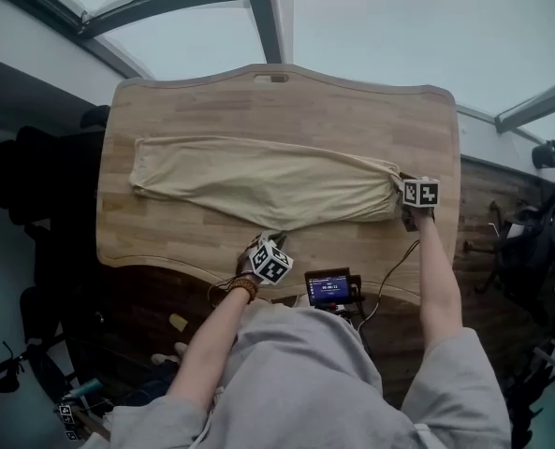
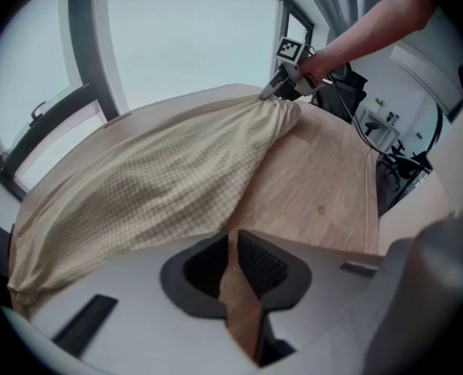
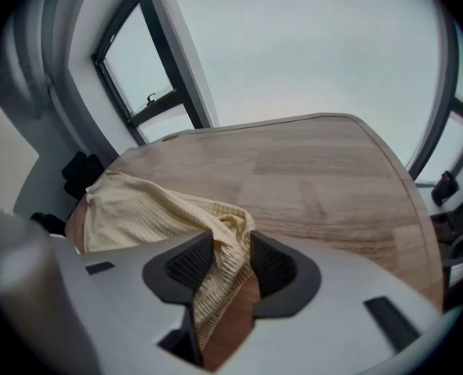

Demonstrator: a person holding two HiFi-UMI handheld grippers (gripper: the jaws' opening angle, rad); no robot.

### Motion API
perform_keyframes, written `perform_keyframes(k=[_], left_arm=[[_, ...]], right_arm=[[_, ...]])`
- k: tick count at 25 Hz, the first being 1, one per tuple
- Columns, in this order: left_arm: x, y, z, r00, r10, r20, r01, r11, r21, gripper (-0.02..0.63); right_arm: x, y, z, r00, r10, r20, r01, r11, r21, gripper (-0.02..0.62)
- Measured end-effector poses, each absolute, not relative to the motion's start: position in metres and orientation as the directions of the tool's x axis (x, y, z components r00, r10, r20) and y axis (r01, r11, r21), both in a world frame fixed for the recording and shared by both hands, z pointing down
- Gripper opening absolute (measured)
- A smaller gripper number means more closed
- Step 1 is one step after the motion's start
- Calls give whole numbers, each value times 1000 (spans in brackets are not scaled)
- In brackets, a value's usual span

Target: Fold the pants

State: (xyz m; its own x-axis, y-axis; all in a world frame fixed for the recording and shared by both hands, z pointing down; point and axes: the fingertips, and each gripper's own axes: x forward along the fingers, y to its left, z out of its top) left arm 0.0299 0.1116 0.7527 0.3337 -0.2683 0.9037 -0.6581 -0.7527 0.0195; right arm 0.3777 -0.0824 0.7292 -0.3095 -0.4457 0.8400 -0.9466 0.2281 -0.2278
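Beige pants (image 1: 258, 185) lie stretched left to right across the wooden table (image 1: 352, 110). My right gripper (image 1: 403, 193) is at their right end, and in the right gripper view its pads are shut (image 3: 231, 241) on a bunched fold of the pants (image 3: 137, 217). My left gripper (image 1: 267, 238) hovers at the near edge of the pants, around the middle. In the left gripper view its jaws (image 2: 233, 237) stand a narrow gap apart with only bare wood showing between them, and the pants (image 2: 153, 186) lie just ahead. The right gripper (image 2: 284, 83) shows at the far end.
A small device with a lit screen (image 1: 330, 286) and a cable sits at the table's near edge. Dark chairs (image 1: 34, 185) stand to the left and equipment (image 1: 530, 232) to the right. The table ends close behind the right gripper.
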Motion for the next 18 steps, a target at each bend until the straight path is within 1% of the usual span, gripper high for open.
perform_keyframes(k=[2, 4, 6, 8, 10, 13, 15, 18], left_arm=[[27, 116, 753, 334, -265, 905, -666, -745, 28, 43], [28, 116, 748, 346, -269, 899, -673, -738, 38, 49], [26, 104, 737, 360, -311, 880, -690, -723, 27, 61], [23, 86, 729, 357, -356, 863, -700, -714, -5, 64], [18, 72, 729, 345, -364, 865, -699, -715, -22, 67], [16, 70, 741, 332, -304, 893, -682, -731, 4, 75], [20, 76, 749, 334, -252, 908, -665, -746, 37, 81], [35, 86, 750, 351, -222, 910, -639, -767, 60, 83]], right_arm=[[377, -80, 729, -324, -460, 827, -944, 215, -250, 215], [380, -74, 731, -312, -480, 820, -948, 210, -238, 229], [381, -74, 732, -294, -511, 808, -955, 187, -229, 227], [382, -79, 732, -268, -532, 803, -963, 158, -217, 208], [379, -80, 731, -250, -534, 808, -968, 152, -199, 175], [375, -72, 732, -244, -519, 819, -970, 142, -199, 118], [375, -68, 731, -262, -509, 820, -965, 136, -224, 96], [387, -55, 728, -277, -480, 832, -961, 125, -248, 69]])
